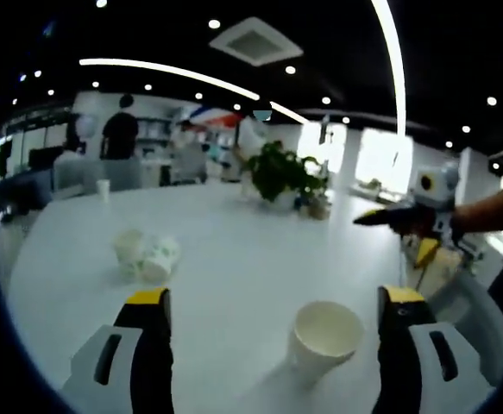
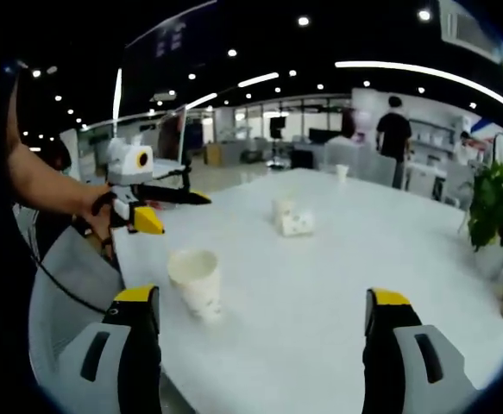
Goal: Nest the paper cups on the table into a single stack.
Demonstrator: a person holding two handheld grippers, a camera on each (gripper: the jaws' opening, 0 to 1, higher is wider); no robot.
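In the left gripper view, the left gripper hung over the white table with its jaws wide apart and nothing between them. An upright paper cup stood nearest, just inside the right jaw. Farther along the table from that cup, two more cups lay on their sides, touching each other. Beyond them stood a potted plant, and a small cup near the far edge. The right gripper was likewise spread and empty, the upright cup standing near its left jaw and the tipped pair beyond.
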